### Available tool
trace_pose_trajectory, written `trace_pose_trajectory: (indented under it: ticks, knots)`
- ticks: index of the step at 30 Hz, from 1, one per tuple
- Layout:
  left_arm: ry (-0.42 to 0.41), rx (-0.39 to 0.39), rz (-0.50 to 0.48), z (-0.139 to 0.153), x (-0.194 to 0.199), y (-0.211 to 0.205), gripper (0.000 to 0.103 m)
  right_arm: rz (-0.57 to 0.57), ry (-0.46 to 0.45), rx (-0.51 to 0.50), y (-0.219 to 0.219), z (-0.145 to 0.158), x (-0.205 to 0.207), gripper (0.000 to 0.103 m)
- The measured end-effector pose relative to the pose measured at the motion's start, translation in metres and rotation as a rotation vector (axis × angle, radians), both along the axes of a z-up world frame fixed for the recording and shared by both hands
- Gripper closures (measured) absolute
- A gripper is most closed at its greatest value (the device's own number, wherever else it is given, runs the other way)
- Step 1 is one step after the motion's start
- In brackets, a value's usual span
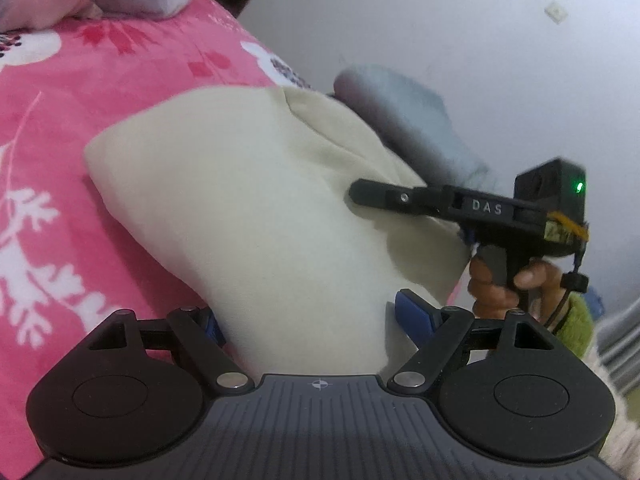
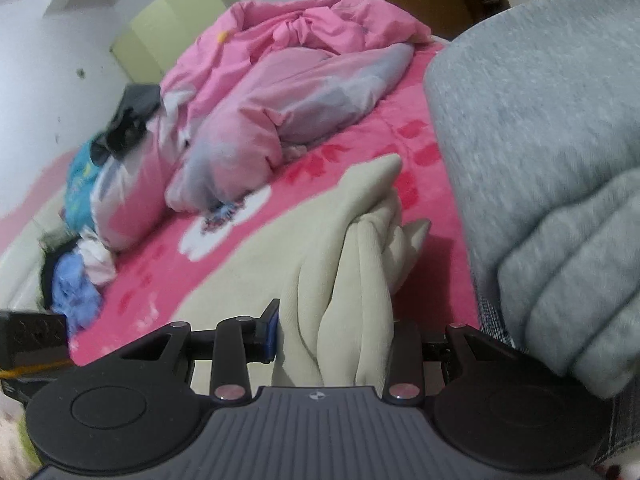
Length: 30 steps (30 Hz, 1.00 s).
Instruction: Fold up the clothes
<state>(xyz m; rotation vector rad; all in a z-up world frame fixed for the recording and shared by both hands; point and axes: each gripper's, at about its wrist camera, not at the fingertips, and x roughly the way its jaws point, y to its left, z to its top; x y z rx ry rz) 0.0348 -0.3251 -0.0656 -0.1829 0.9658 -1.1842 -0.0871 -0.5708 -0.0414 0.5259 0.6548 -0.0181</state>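
Note:
A cream garment (image 1: 248,200) lies folded on the pink bed cover (image 1: 80,128). My left gripper (image 1: 306,326) has its blue pads on either side of the garment's near edge, gripping it. My right gripper (image 1: 360,192) shows in the left wrist view, held in a hand, its fingers on the garment's right side. In the right wrist view the right gripper (image 2: 336,332) is shut on a bunched fold of the cream garment (image 2: 356,280), which spreads flat to the left.
A grey folded garment (image 2: 540,140) lies close on the right; it also shows in the left wrist view (image 1: 400,112). A crumpled pink quilt (image 2: 288,80) and a pile of clothes (image 2: 88,208) lie further along the bed. A white wall (image 1: 480,40) stands behind.

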Motion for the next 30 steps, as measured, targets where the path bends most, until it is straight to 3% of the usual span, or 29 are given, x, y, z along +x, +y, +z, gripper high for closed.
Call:
trace_pose_trajectory:
  ticks: [4, 10, 13, 16, 22, 25, 28, 30]
  knots:
    - [0.031, -0.011, 0.012, 0.003, 0.006, 0.008, 0.025, -0.022, -0.030, -0.027, 0.008, 0.002, -0.006, 0.063]
    - [0.000, -0.019, 0.027, 0.011, 0.005, 0.010, 0.025, -0.023, -0.018, -0.080, 0.017, -0.003, -0.003, 0.063]
    - [-0.014, -0.002, 0.019, 0.008, 0.003, 0.008, 0.025, -0.029, 0.037, -0.132, 0.020, -0.016, 0.000, 0.052]
    - [-0.043, 0.018, 0.018, 0.009, -0.001, 0.008, 0.025, -0.042, 0.070, -0.178, 0.028, -0.014, 0.001, 0.046]
    - [-0.036, 0.016, 0.056, 0.013, -0.004, 0.031, 0.026, -0.096, 0.110, -0.352, 0.056, 0.009, -0.002, 0.043]
    - [-0.083, 0.006, 0.077, 0.022, -0.010, 0.047, 0.025, -0.148, 0.046, -0.470, 0.072, 0.028, -0.017, 0.036]
    - [-0.183, -0.031, 0.132, 0.039, -0.012, 0.066, 0.024, -0.197, -0.076, -0.574, 0.092, 0.050, -0.043, 0.037]
    - [-0.229, -0.063, 0.163, 0.052, -0.011, 0.073, 0.023, -0.206, -0.168, -0.583, 0.103, 0.060, -0.061, 0.041]
